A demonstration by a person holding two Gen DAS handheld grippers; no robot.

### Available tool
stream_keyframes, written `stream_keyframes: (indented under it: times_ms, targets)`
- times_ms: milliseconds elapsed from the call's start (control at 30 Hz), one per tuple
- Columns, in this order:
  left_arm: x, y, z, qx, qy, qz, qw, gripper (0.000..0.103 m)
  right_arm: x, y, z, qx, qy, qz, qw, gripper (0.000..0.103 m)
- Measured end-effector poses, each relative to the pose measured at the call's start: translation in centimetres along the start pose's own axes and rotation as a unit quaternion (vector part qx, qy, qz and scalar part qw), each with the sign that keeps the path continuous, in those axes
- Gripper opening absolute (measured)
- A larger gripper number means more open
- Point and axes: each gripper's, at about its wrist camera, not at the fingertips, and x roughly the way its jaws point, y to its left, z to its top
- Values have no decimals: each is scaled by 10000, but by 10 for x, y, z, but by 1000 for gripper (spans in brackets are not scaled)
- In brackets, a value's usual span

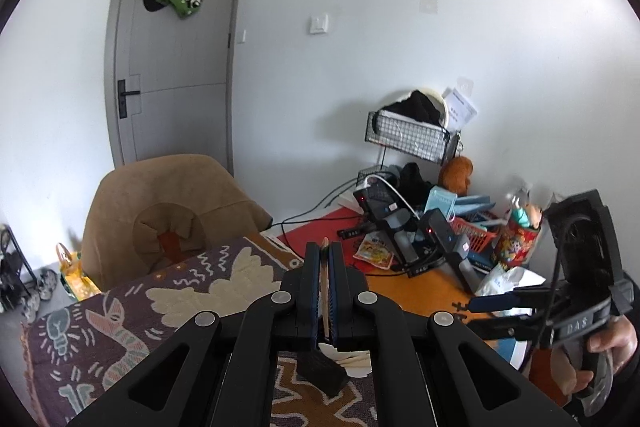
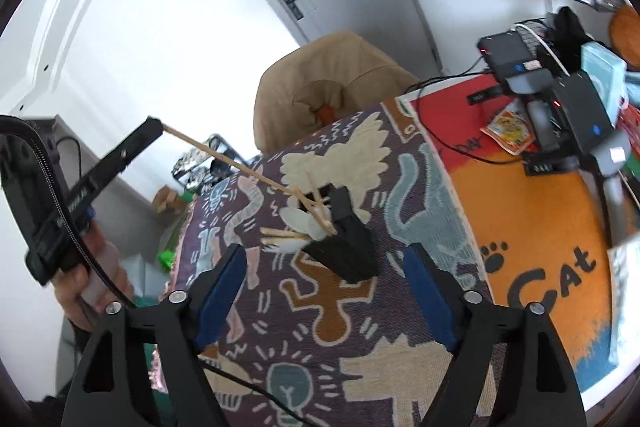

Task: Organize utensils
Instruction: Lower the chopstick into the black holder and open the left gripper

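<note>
From the left wrist, the left gripper [image 1: 325, 269] is clamped on a wooden chopstick [image 1: 324, 291] above the black holder [image 1: 322, 373]. From the right wrist, the right gripper [image 2: 324, 297] gapes, holding nothing (just before that holder [image 2: 346, 247]), the chopstick [image 2: 240, 163] slanting into it.

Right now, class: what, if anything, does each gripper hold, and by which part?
The left gripper is shut on a wooden chopstick near its upper end; the lower tip reaches the utensil pile. The right gripper is open, holding nothing.

White walls; a grey door [image 1: 176, 59] with a black lever handle [image 1: 126, 95]; a tan upholstered chair [image 1: 168, 211] against the patterned-cloth table [image 2: 360, 307]; soft daylight
</note>
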Motion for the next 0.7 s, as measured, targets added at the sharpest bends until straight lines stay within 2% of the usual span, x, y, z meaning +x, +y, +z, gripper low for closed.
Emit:
stream_keyframes:
  times_ms: [167,300,400,467,500,533,567,600,700]
  targets:
    - [16,-9,-1,169,235,73,9996,4,8,-11,-38,78,-457,-523,9976,81]
    - [26,-11,-3,174,420,129,9989,4,23,-19,-62,259,-541,-583,9965,81]
    - [29,-14,-5,121,551,-45,9984,5,28,-21,-72,305,-556,-558,9964,81]
    - [28,-16,-8,91,651,-67,9978,18,28,-23,-77,355,-541,-519,9966,81]
    - [27,-16,-9,81,653,-38,9978,40,27,-24,-80,355,-555,-547,9963,81]
    - [22,-15,-12,47,588,4,9983,68,26,-25,-83,347,-574,-600,9959,81]
    - [17,-14,-14,14,494,49,9988,77,26,-24,-85,339,-586,-620,9958,81]
    - [12,-13,-16,-12,397,90,9992,83,24,-25,-87,340,-605,-621,9957,81]
    - [-1,-7,-23,-115,368,166,9991,84,19,-24,-91,345,-654,-626,9953,81]
